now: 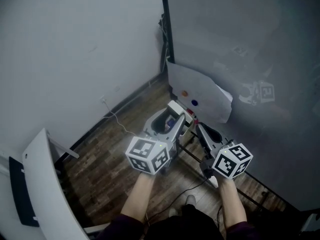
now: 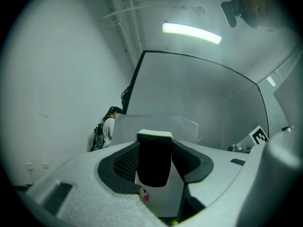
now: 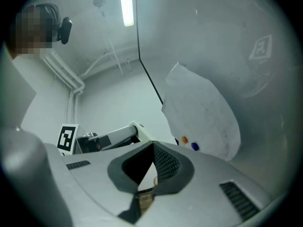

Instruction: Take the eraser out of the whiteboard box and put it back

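My left gripper [image 1: 175, 115] is raised in front of the grey whiteboard [image 1: 240, 44], shut on the eraser [image 1: 177, 107]. In the left gripper view the eraser [image 2: 154, 160] stands upright between the pads, a black block with a white top. My right gripper [image 1: 199, 126] hangs just to its right. Its pads meet at the tips with nothing between them, as the right gripper view [image 3: 152, 148] shows. I cannot make out the whiteboard box in any view.
A white sheet [image 1: 200, 91] hangs on the whiteboard under an orange magnet [image 1: 184, 93] and a blue magnet [image 1: 194, 103]. The white wall [image 1: 75, 44] meets the board in a corner. A cable [image 1: 117, 121] lies on the wooden floor. A white curved panel [image 1: 45, 184] stands at lower left.
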Demonstrator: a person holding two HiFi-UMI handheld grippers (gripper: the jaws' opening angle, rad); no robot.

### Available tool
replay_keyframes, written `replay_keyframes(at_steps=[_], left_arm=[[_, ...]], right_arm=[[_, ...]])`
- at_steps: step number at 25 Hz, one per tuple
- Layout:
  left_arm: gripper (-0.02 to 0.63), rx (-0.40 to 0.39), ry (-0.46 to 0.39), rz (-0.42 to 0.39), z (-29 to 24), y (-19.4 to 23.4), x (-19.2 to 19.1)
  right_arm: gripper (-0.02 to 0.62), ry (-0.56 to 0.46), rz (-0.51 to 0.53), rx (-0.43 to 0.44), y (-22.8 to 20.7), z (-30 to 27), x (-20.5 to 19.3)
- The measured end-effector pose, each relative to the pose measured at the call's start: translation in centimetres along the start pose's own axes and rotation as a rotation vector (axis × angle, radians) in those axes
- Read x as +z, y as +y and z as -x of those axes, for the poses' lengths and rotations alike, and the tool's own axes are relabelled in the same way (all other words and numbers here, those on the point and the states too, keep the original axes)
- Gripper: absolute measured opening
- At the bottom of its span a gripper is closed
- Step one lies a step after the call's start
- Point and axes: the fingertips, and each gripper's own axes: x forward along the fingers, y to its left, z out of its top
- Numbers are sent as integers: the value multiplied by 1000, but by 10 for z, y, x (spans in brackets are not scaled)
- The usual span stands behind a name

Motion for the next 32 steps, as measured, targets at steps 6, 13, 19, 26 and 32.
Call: replay_keyframes(at_steps=[6, 13, 19, 26, 32], left_arm=[[202, -3, -76, -37, 25, -15, 30], [201, -8, -137, -63, 45, -23, 55], [199, 5, -162, -71, 50, -20, 58], [198, 2, -160, -73, 50, -19, 57], [198, -6, -149, -71, 48, -19, 54]], right_arm=[[3, -44, 31, 41, 22, 7, 20], [3, -80, 63, 88, 47, 8, 40], [3, -86, 72, 103, 52, 6, 41], [3, -86, 74, 100, 51, 6, 41], [3, -88, 72, 95, 49, 7, 42]])
